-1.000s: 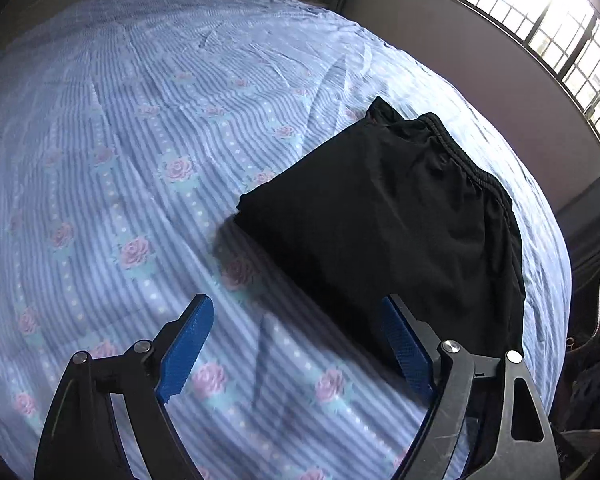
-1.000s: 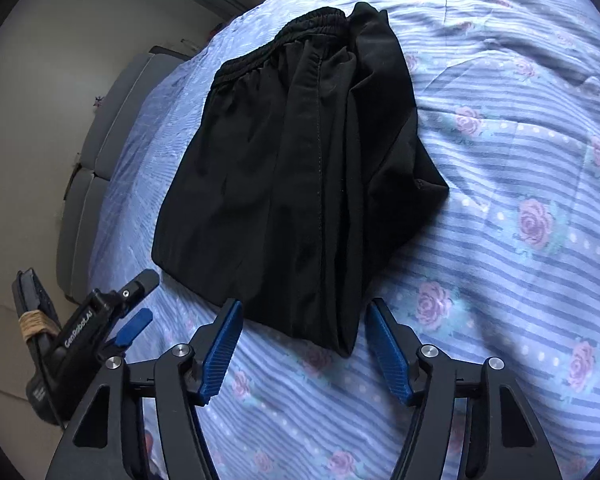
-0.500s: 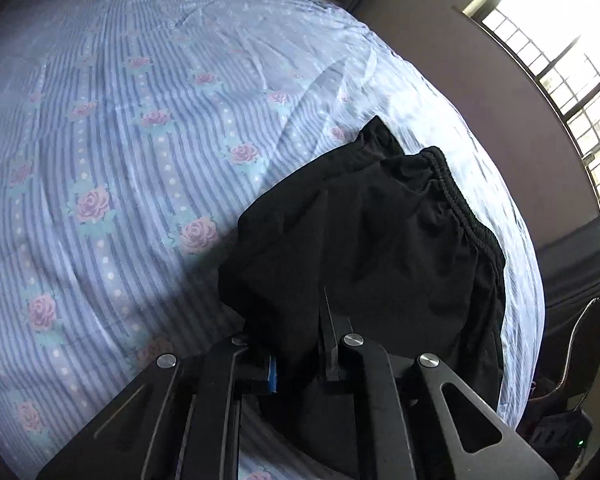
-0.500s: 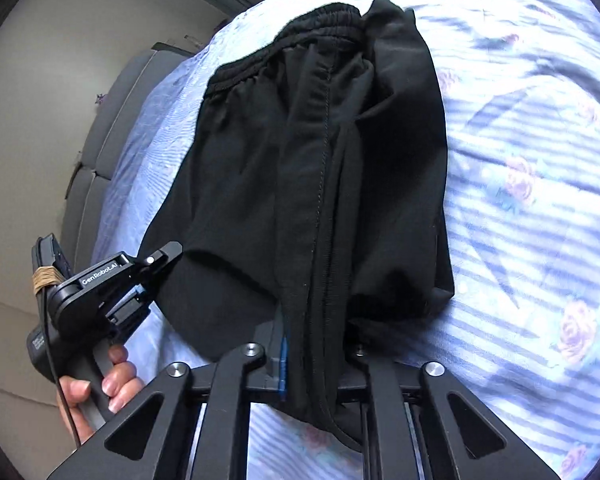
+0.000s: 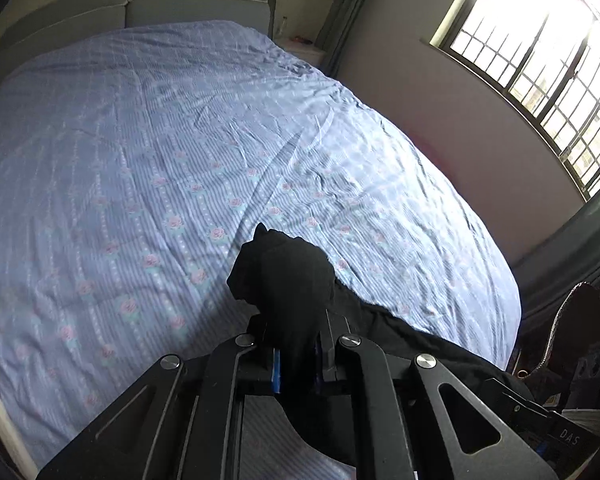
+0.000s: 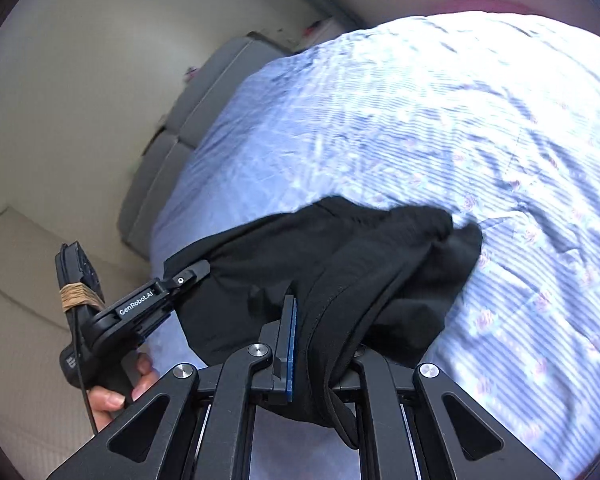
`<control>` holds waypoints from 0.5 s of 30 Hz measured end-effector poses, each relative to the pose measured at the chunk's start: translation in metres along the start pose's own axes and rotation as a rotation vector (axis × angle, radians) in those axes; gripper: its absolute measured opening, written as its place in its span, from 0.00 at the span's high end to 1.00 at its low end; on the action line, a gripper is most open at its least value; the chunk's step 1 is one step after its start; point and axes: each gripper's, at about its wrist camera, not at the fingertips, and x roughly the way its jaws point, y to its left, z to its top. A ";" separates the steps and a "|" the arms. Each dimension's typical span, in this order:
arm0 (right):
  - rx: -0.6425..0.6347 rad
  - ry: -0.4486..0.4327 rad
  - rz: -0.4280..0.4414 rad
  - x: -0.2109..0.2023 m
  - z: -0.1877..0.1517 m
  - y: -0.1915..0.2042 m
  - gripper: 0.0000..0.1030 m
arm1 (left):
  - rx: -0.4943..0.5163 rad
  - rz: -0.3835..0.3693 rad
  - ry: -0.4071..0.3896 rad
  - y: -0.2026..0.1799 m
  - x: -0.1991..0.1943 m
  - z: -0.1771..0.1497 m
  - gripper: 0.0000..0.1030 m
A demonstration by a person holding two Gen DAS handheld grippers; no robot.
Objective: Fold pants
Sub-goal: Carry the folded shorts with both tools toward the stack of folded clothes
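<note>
Since a second ago both tools have gone from spread wide above the flat-lying pants to clamped on the near edge and lifted; half a second ago the cloth was pinched but lay mostly on the bed, now a good part of it is up off the sheet. Left hand-held gripper (image 5: 296, 364): clenched on a bunched wad of the black pants (image 5: 288, 280), fabric bulging up and forward past the pads, the rest trailing off to the right and down. Right hand-held gripper (image 6: 320, 356): also clamped on the pants (image 6: 340, 264), a seamed edge running through the jaws and a tail hanging below them. In the right wrist view the left tool shows at the far left, gripping the opposite corner of the same edge, so the cloth spans between the two with a sag in the middle. The far part of the pants appears to rest on the striped floral bed sheet (image 5: 180, 160); the elastic waistband isn't clearly resolvable here due to blur. Handling, my read: thin, light, fully limp fabric, a bit slick, no stiffness, so it drapes and bunches wherever unsupported. Multiple layers in each pinch can slip unevenly. Best hold is at corners or along the seam or hem where it's thicker, keeping tension between the two grips so the fold line stays straight when the edge gets carried over.
</note>
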 end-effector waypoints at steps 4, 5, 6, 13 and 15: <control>-0.084 0.069 0.050 -0.046 -0.011 0.030 0.91 | -0.065 0.035 -0.031 -0.007 -0.075 -0.032 0.88; -0.101 0.086 0.063 -0.061 -0.018 0.034 0.91 | -0.086 0.047 -0.036 -0.008 -0.094 -0.043 0.88; -0.112 0.106 0.075 -0.072 -0.023 0.040 0.91 | -0.110 0.064 -0.043 -0.008 -0.113 -0.054 0.88; -0.283 0.261 0.170 -0.125 -0.074 0.095 0.91 | -0.313 0.131 -0.104 0.015 -0.225 -0.138 0.88; -0.339 0.297 0.204 -0.132 -0.087 0.114 0.91 | -0.392 0.142 -0.134 0.030 -0.256 -0.161 0.88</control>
